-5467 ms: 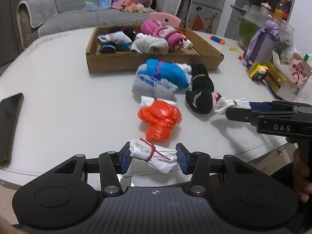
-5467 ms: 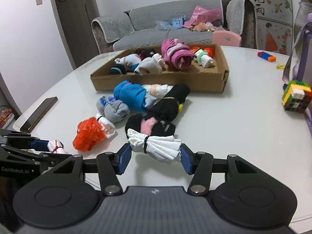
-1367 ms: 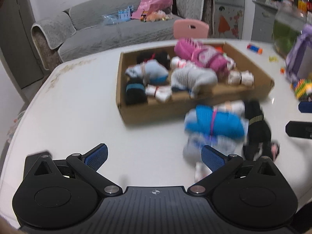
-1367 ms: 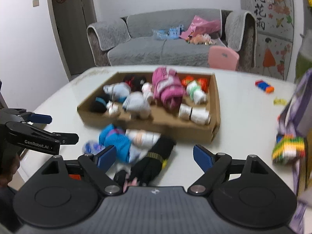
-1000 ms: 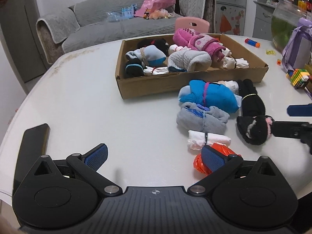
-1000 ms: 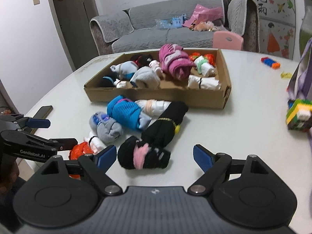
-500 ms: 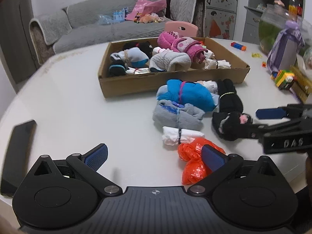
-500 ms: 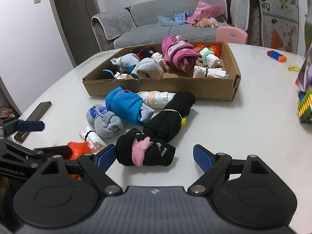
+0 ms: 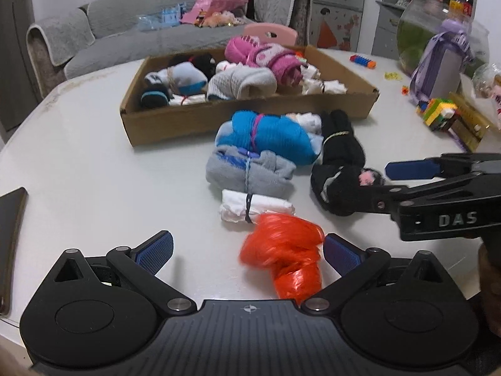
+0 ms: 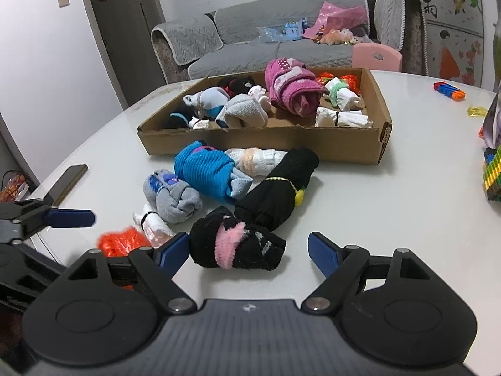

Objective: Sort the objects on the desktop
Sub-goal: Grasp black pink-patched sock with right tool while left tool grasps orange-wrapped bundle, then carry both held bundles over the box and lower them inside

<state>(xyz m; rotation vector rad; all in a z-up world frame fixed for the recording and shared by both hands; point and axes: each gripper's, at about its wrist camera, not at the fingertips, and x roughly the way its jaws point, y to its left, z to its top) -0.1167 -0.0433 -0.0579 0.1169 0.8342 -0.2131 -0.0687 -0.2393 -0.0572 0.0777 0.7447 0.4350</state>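
A cardboard tray (image 9: 188, 119) (image 10: 260, 144) holds several rolled sock bundles. In front of it on the white table lie a blue bundle (image 9: 269, 138) (image 10: 203, 169), a grey one (image 9: 250, 172) (image 10: 172, 200), a white one (image 9: 253, 206), two black ones (image 9: 341, 144) (image 10: 238, 244) and an orange bundle (image 9: 285, 257) (image 10: 122, 244). My left gripper (image 9: 247, 252) is open, with the orange bundle between its fingers. My right gripper (image 10: 249, 250) is open around the black bundle with pink trim.
A dark phone (image 9: 9, 219) (image 10: 67, 181) lies at the table's left edge. Toy blocks (image 9: 438, 114), a purple bottle (image 9: 438, 62) and a glass bowl (image 9: 419, 31) stand at the right. A grey sofa (image 10: 281, 31) and pink chair (image 10: 377, 58) are behind the table.
Both grippers let go of white bundles into the tray, pulled back open, then came down toward the table. The left one now straddles the orange bundle, the right one the black bundle.
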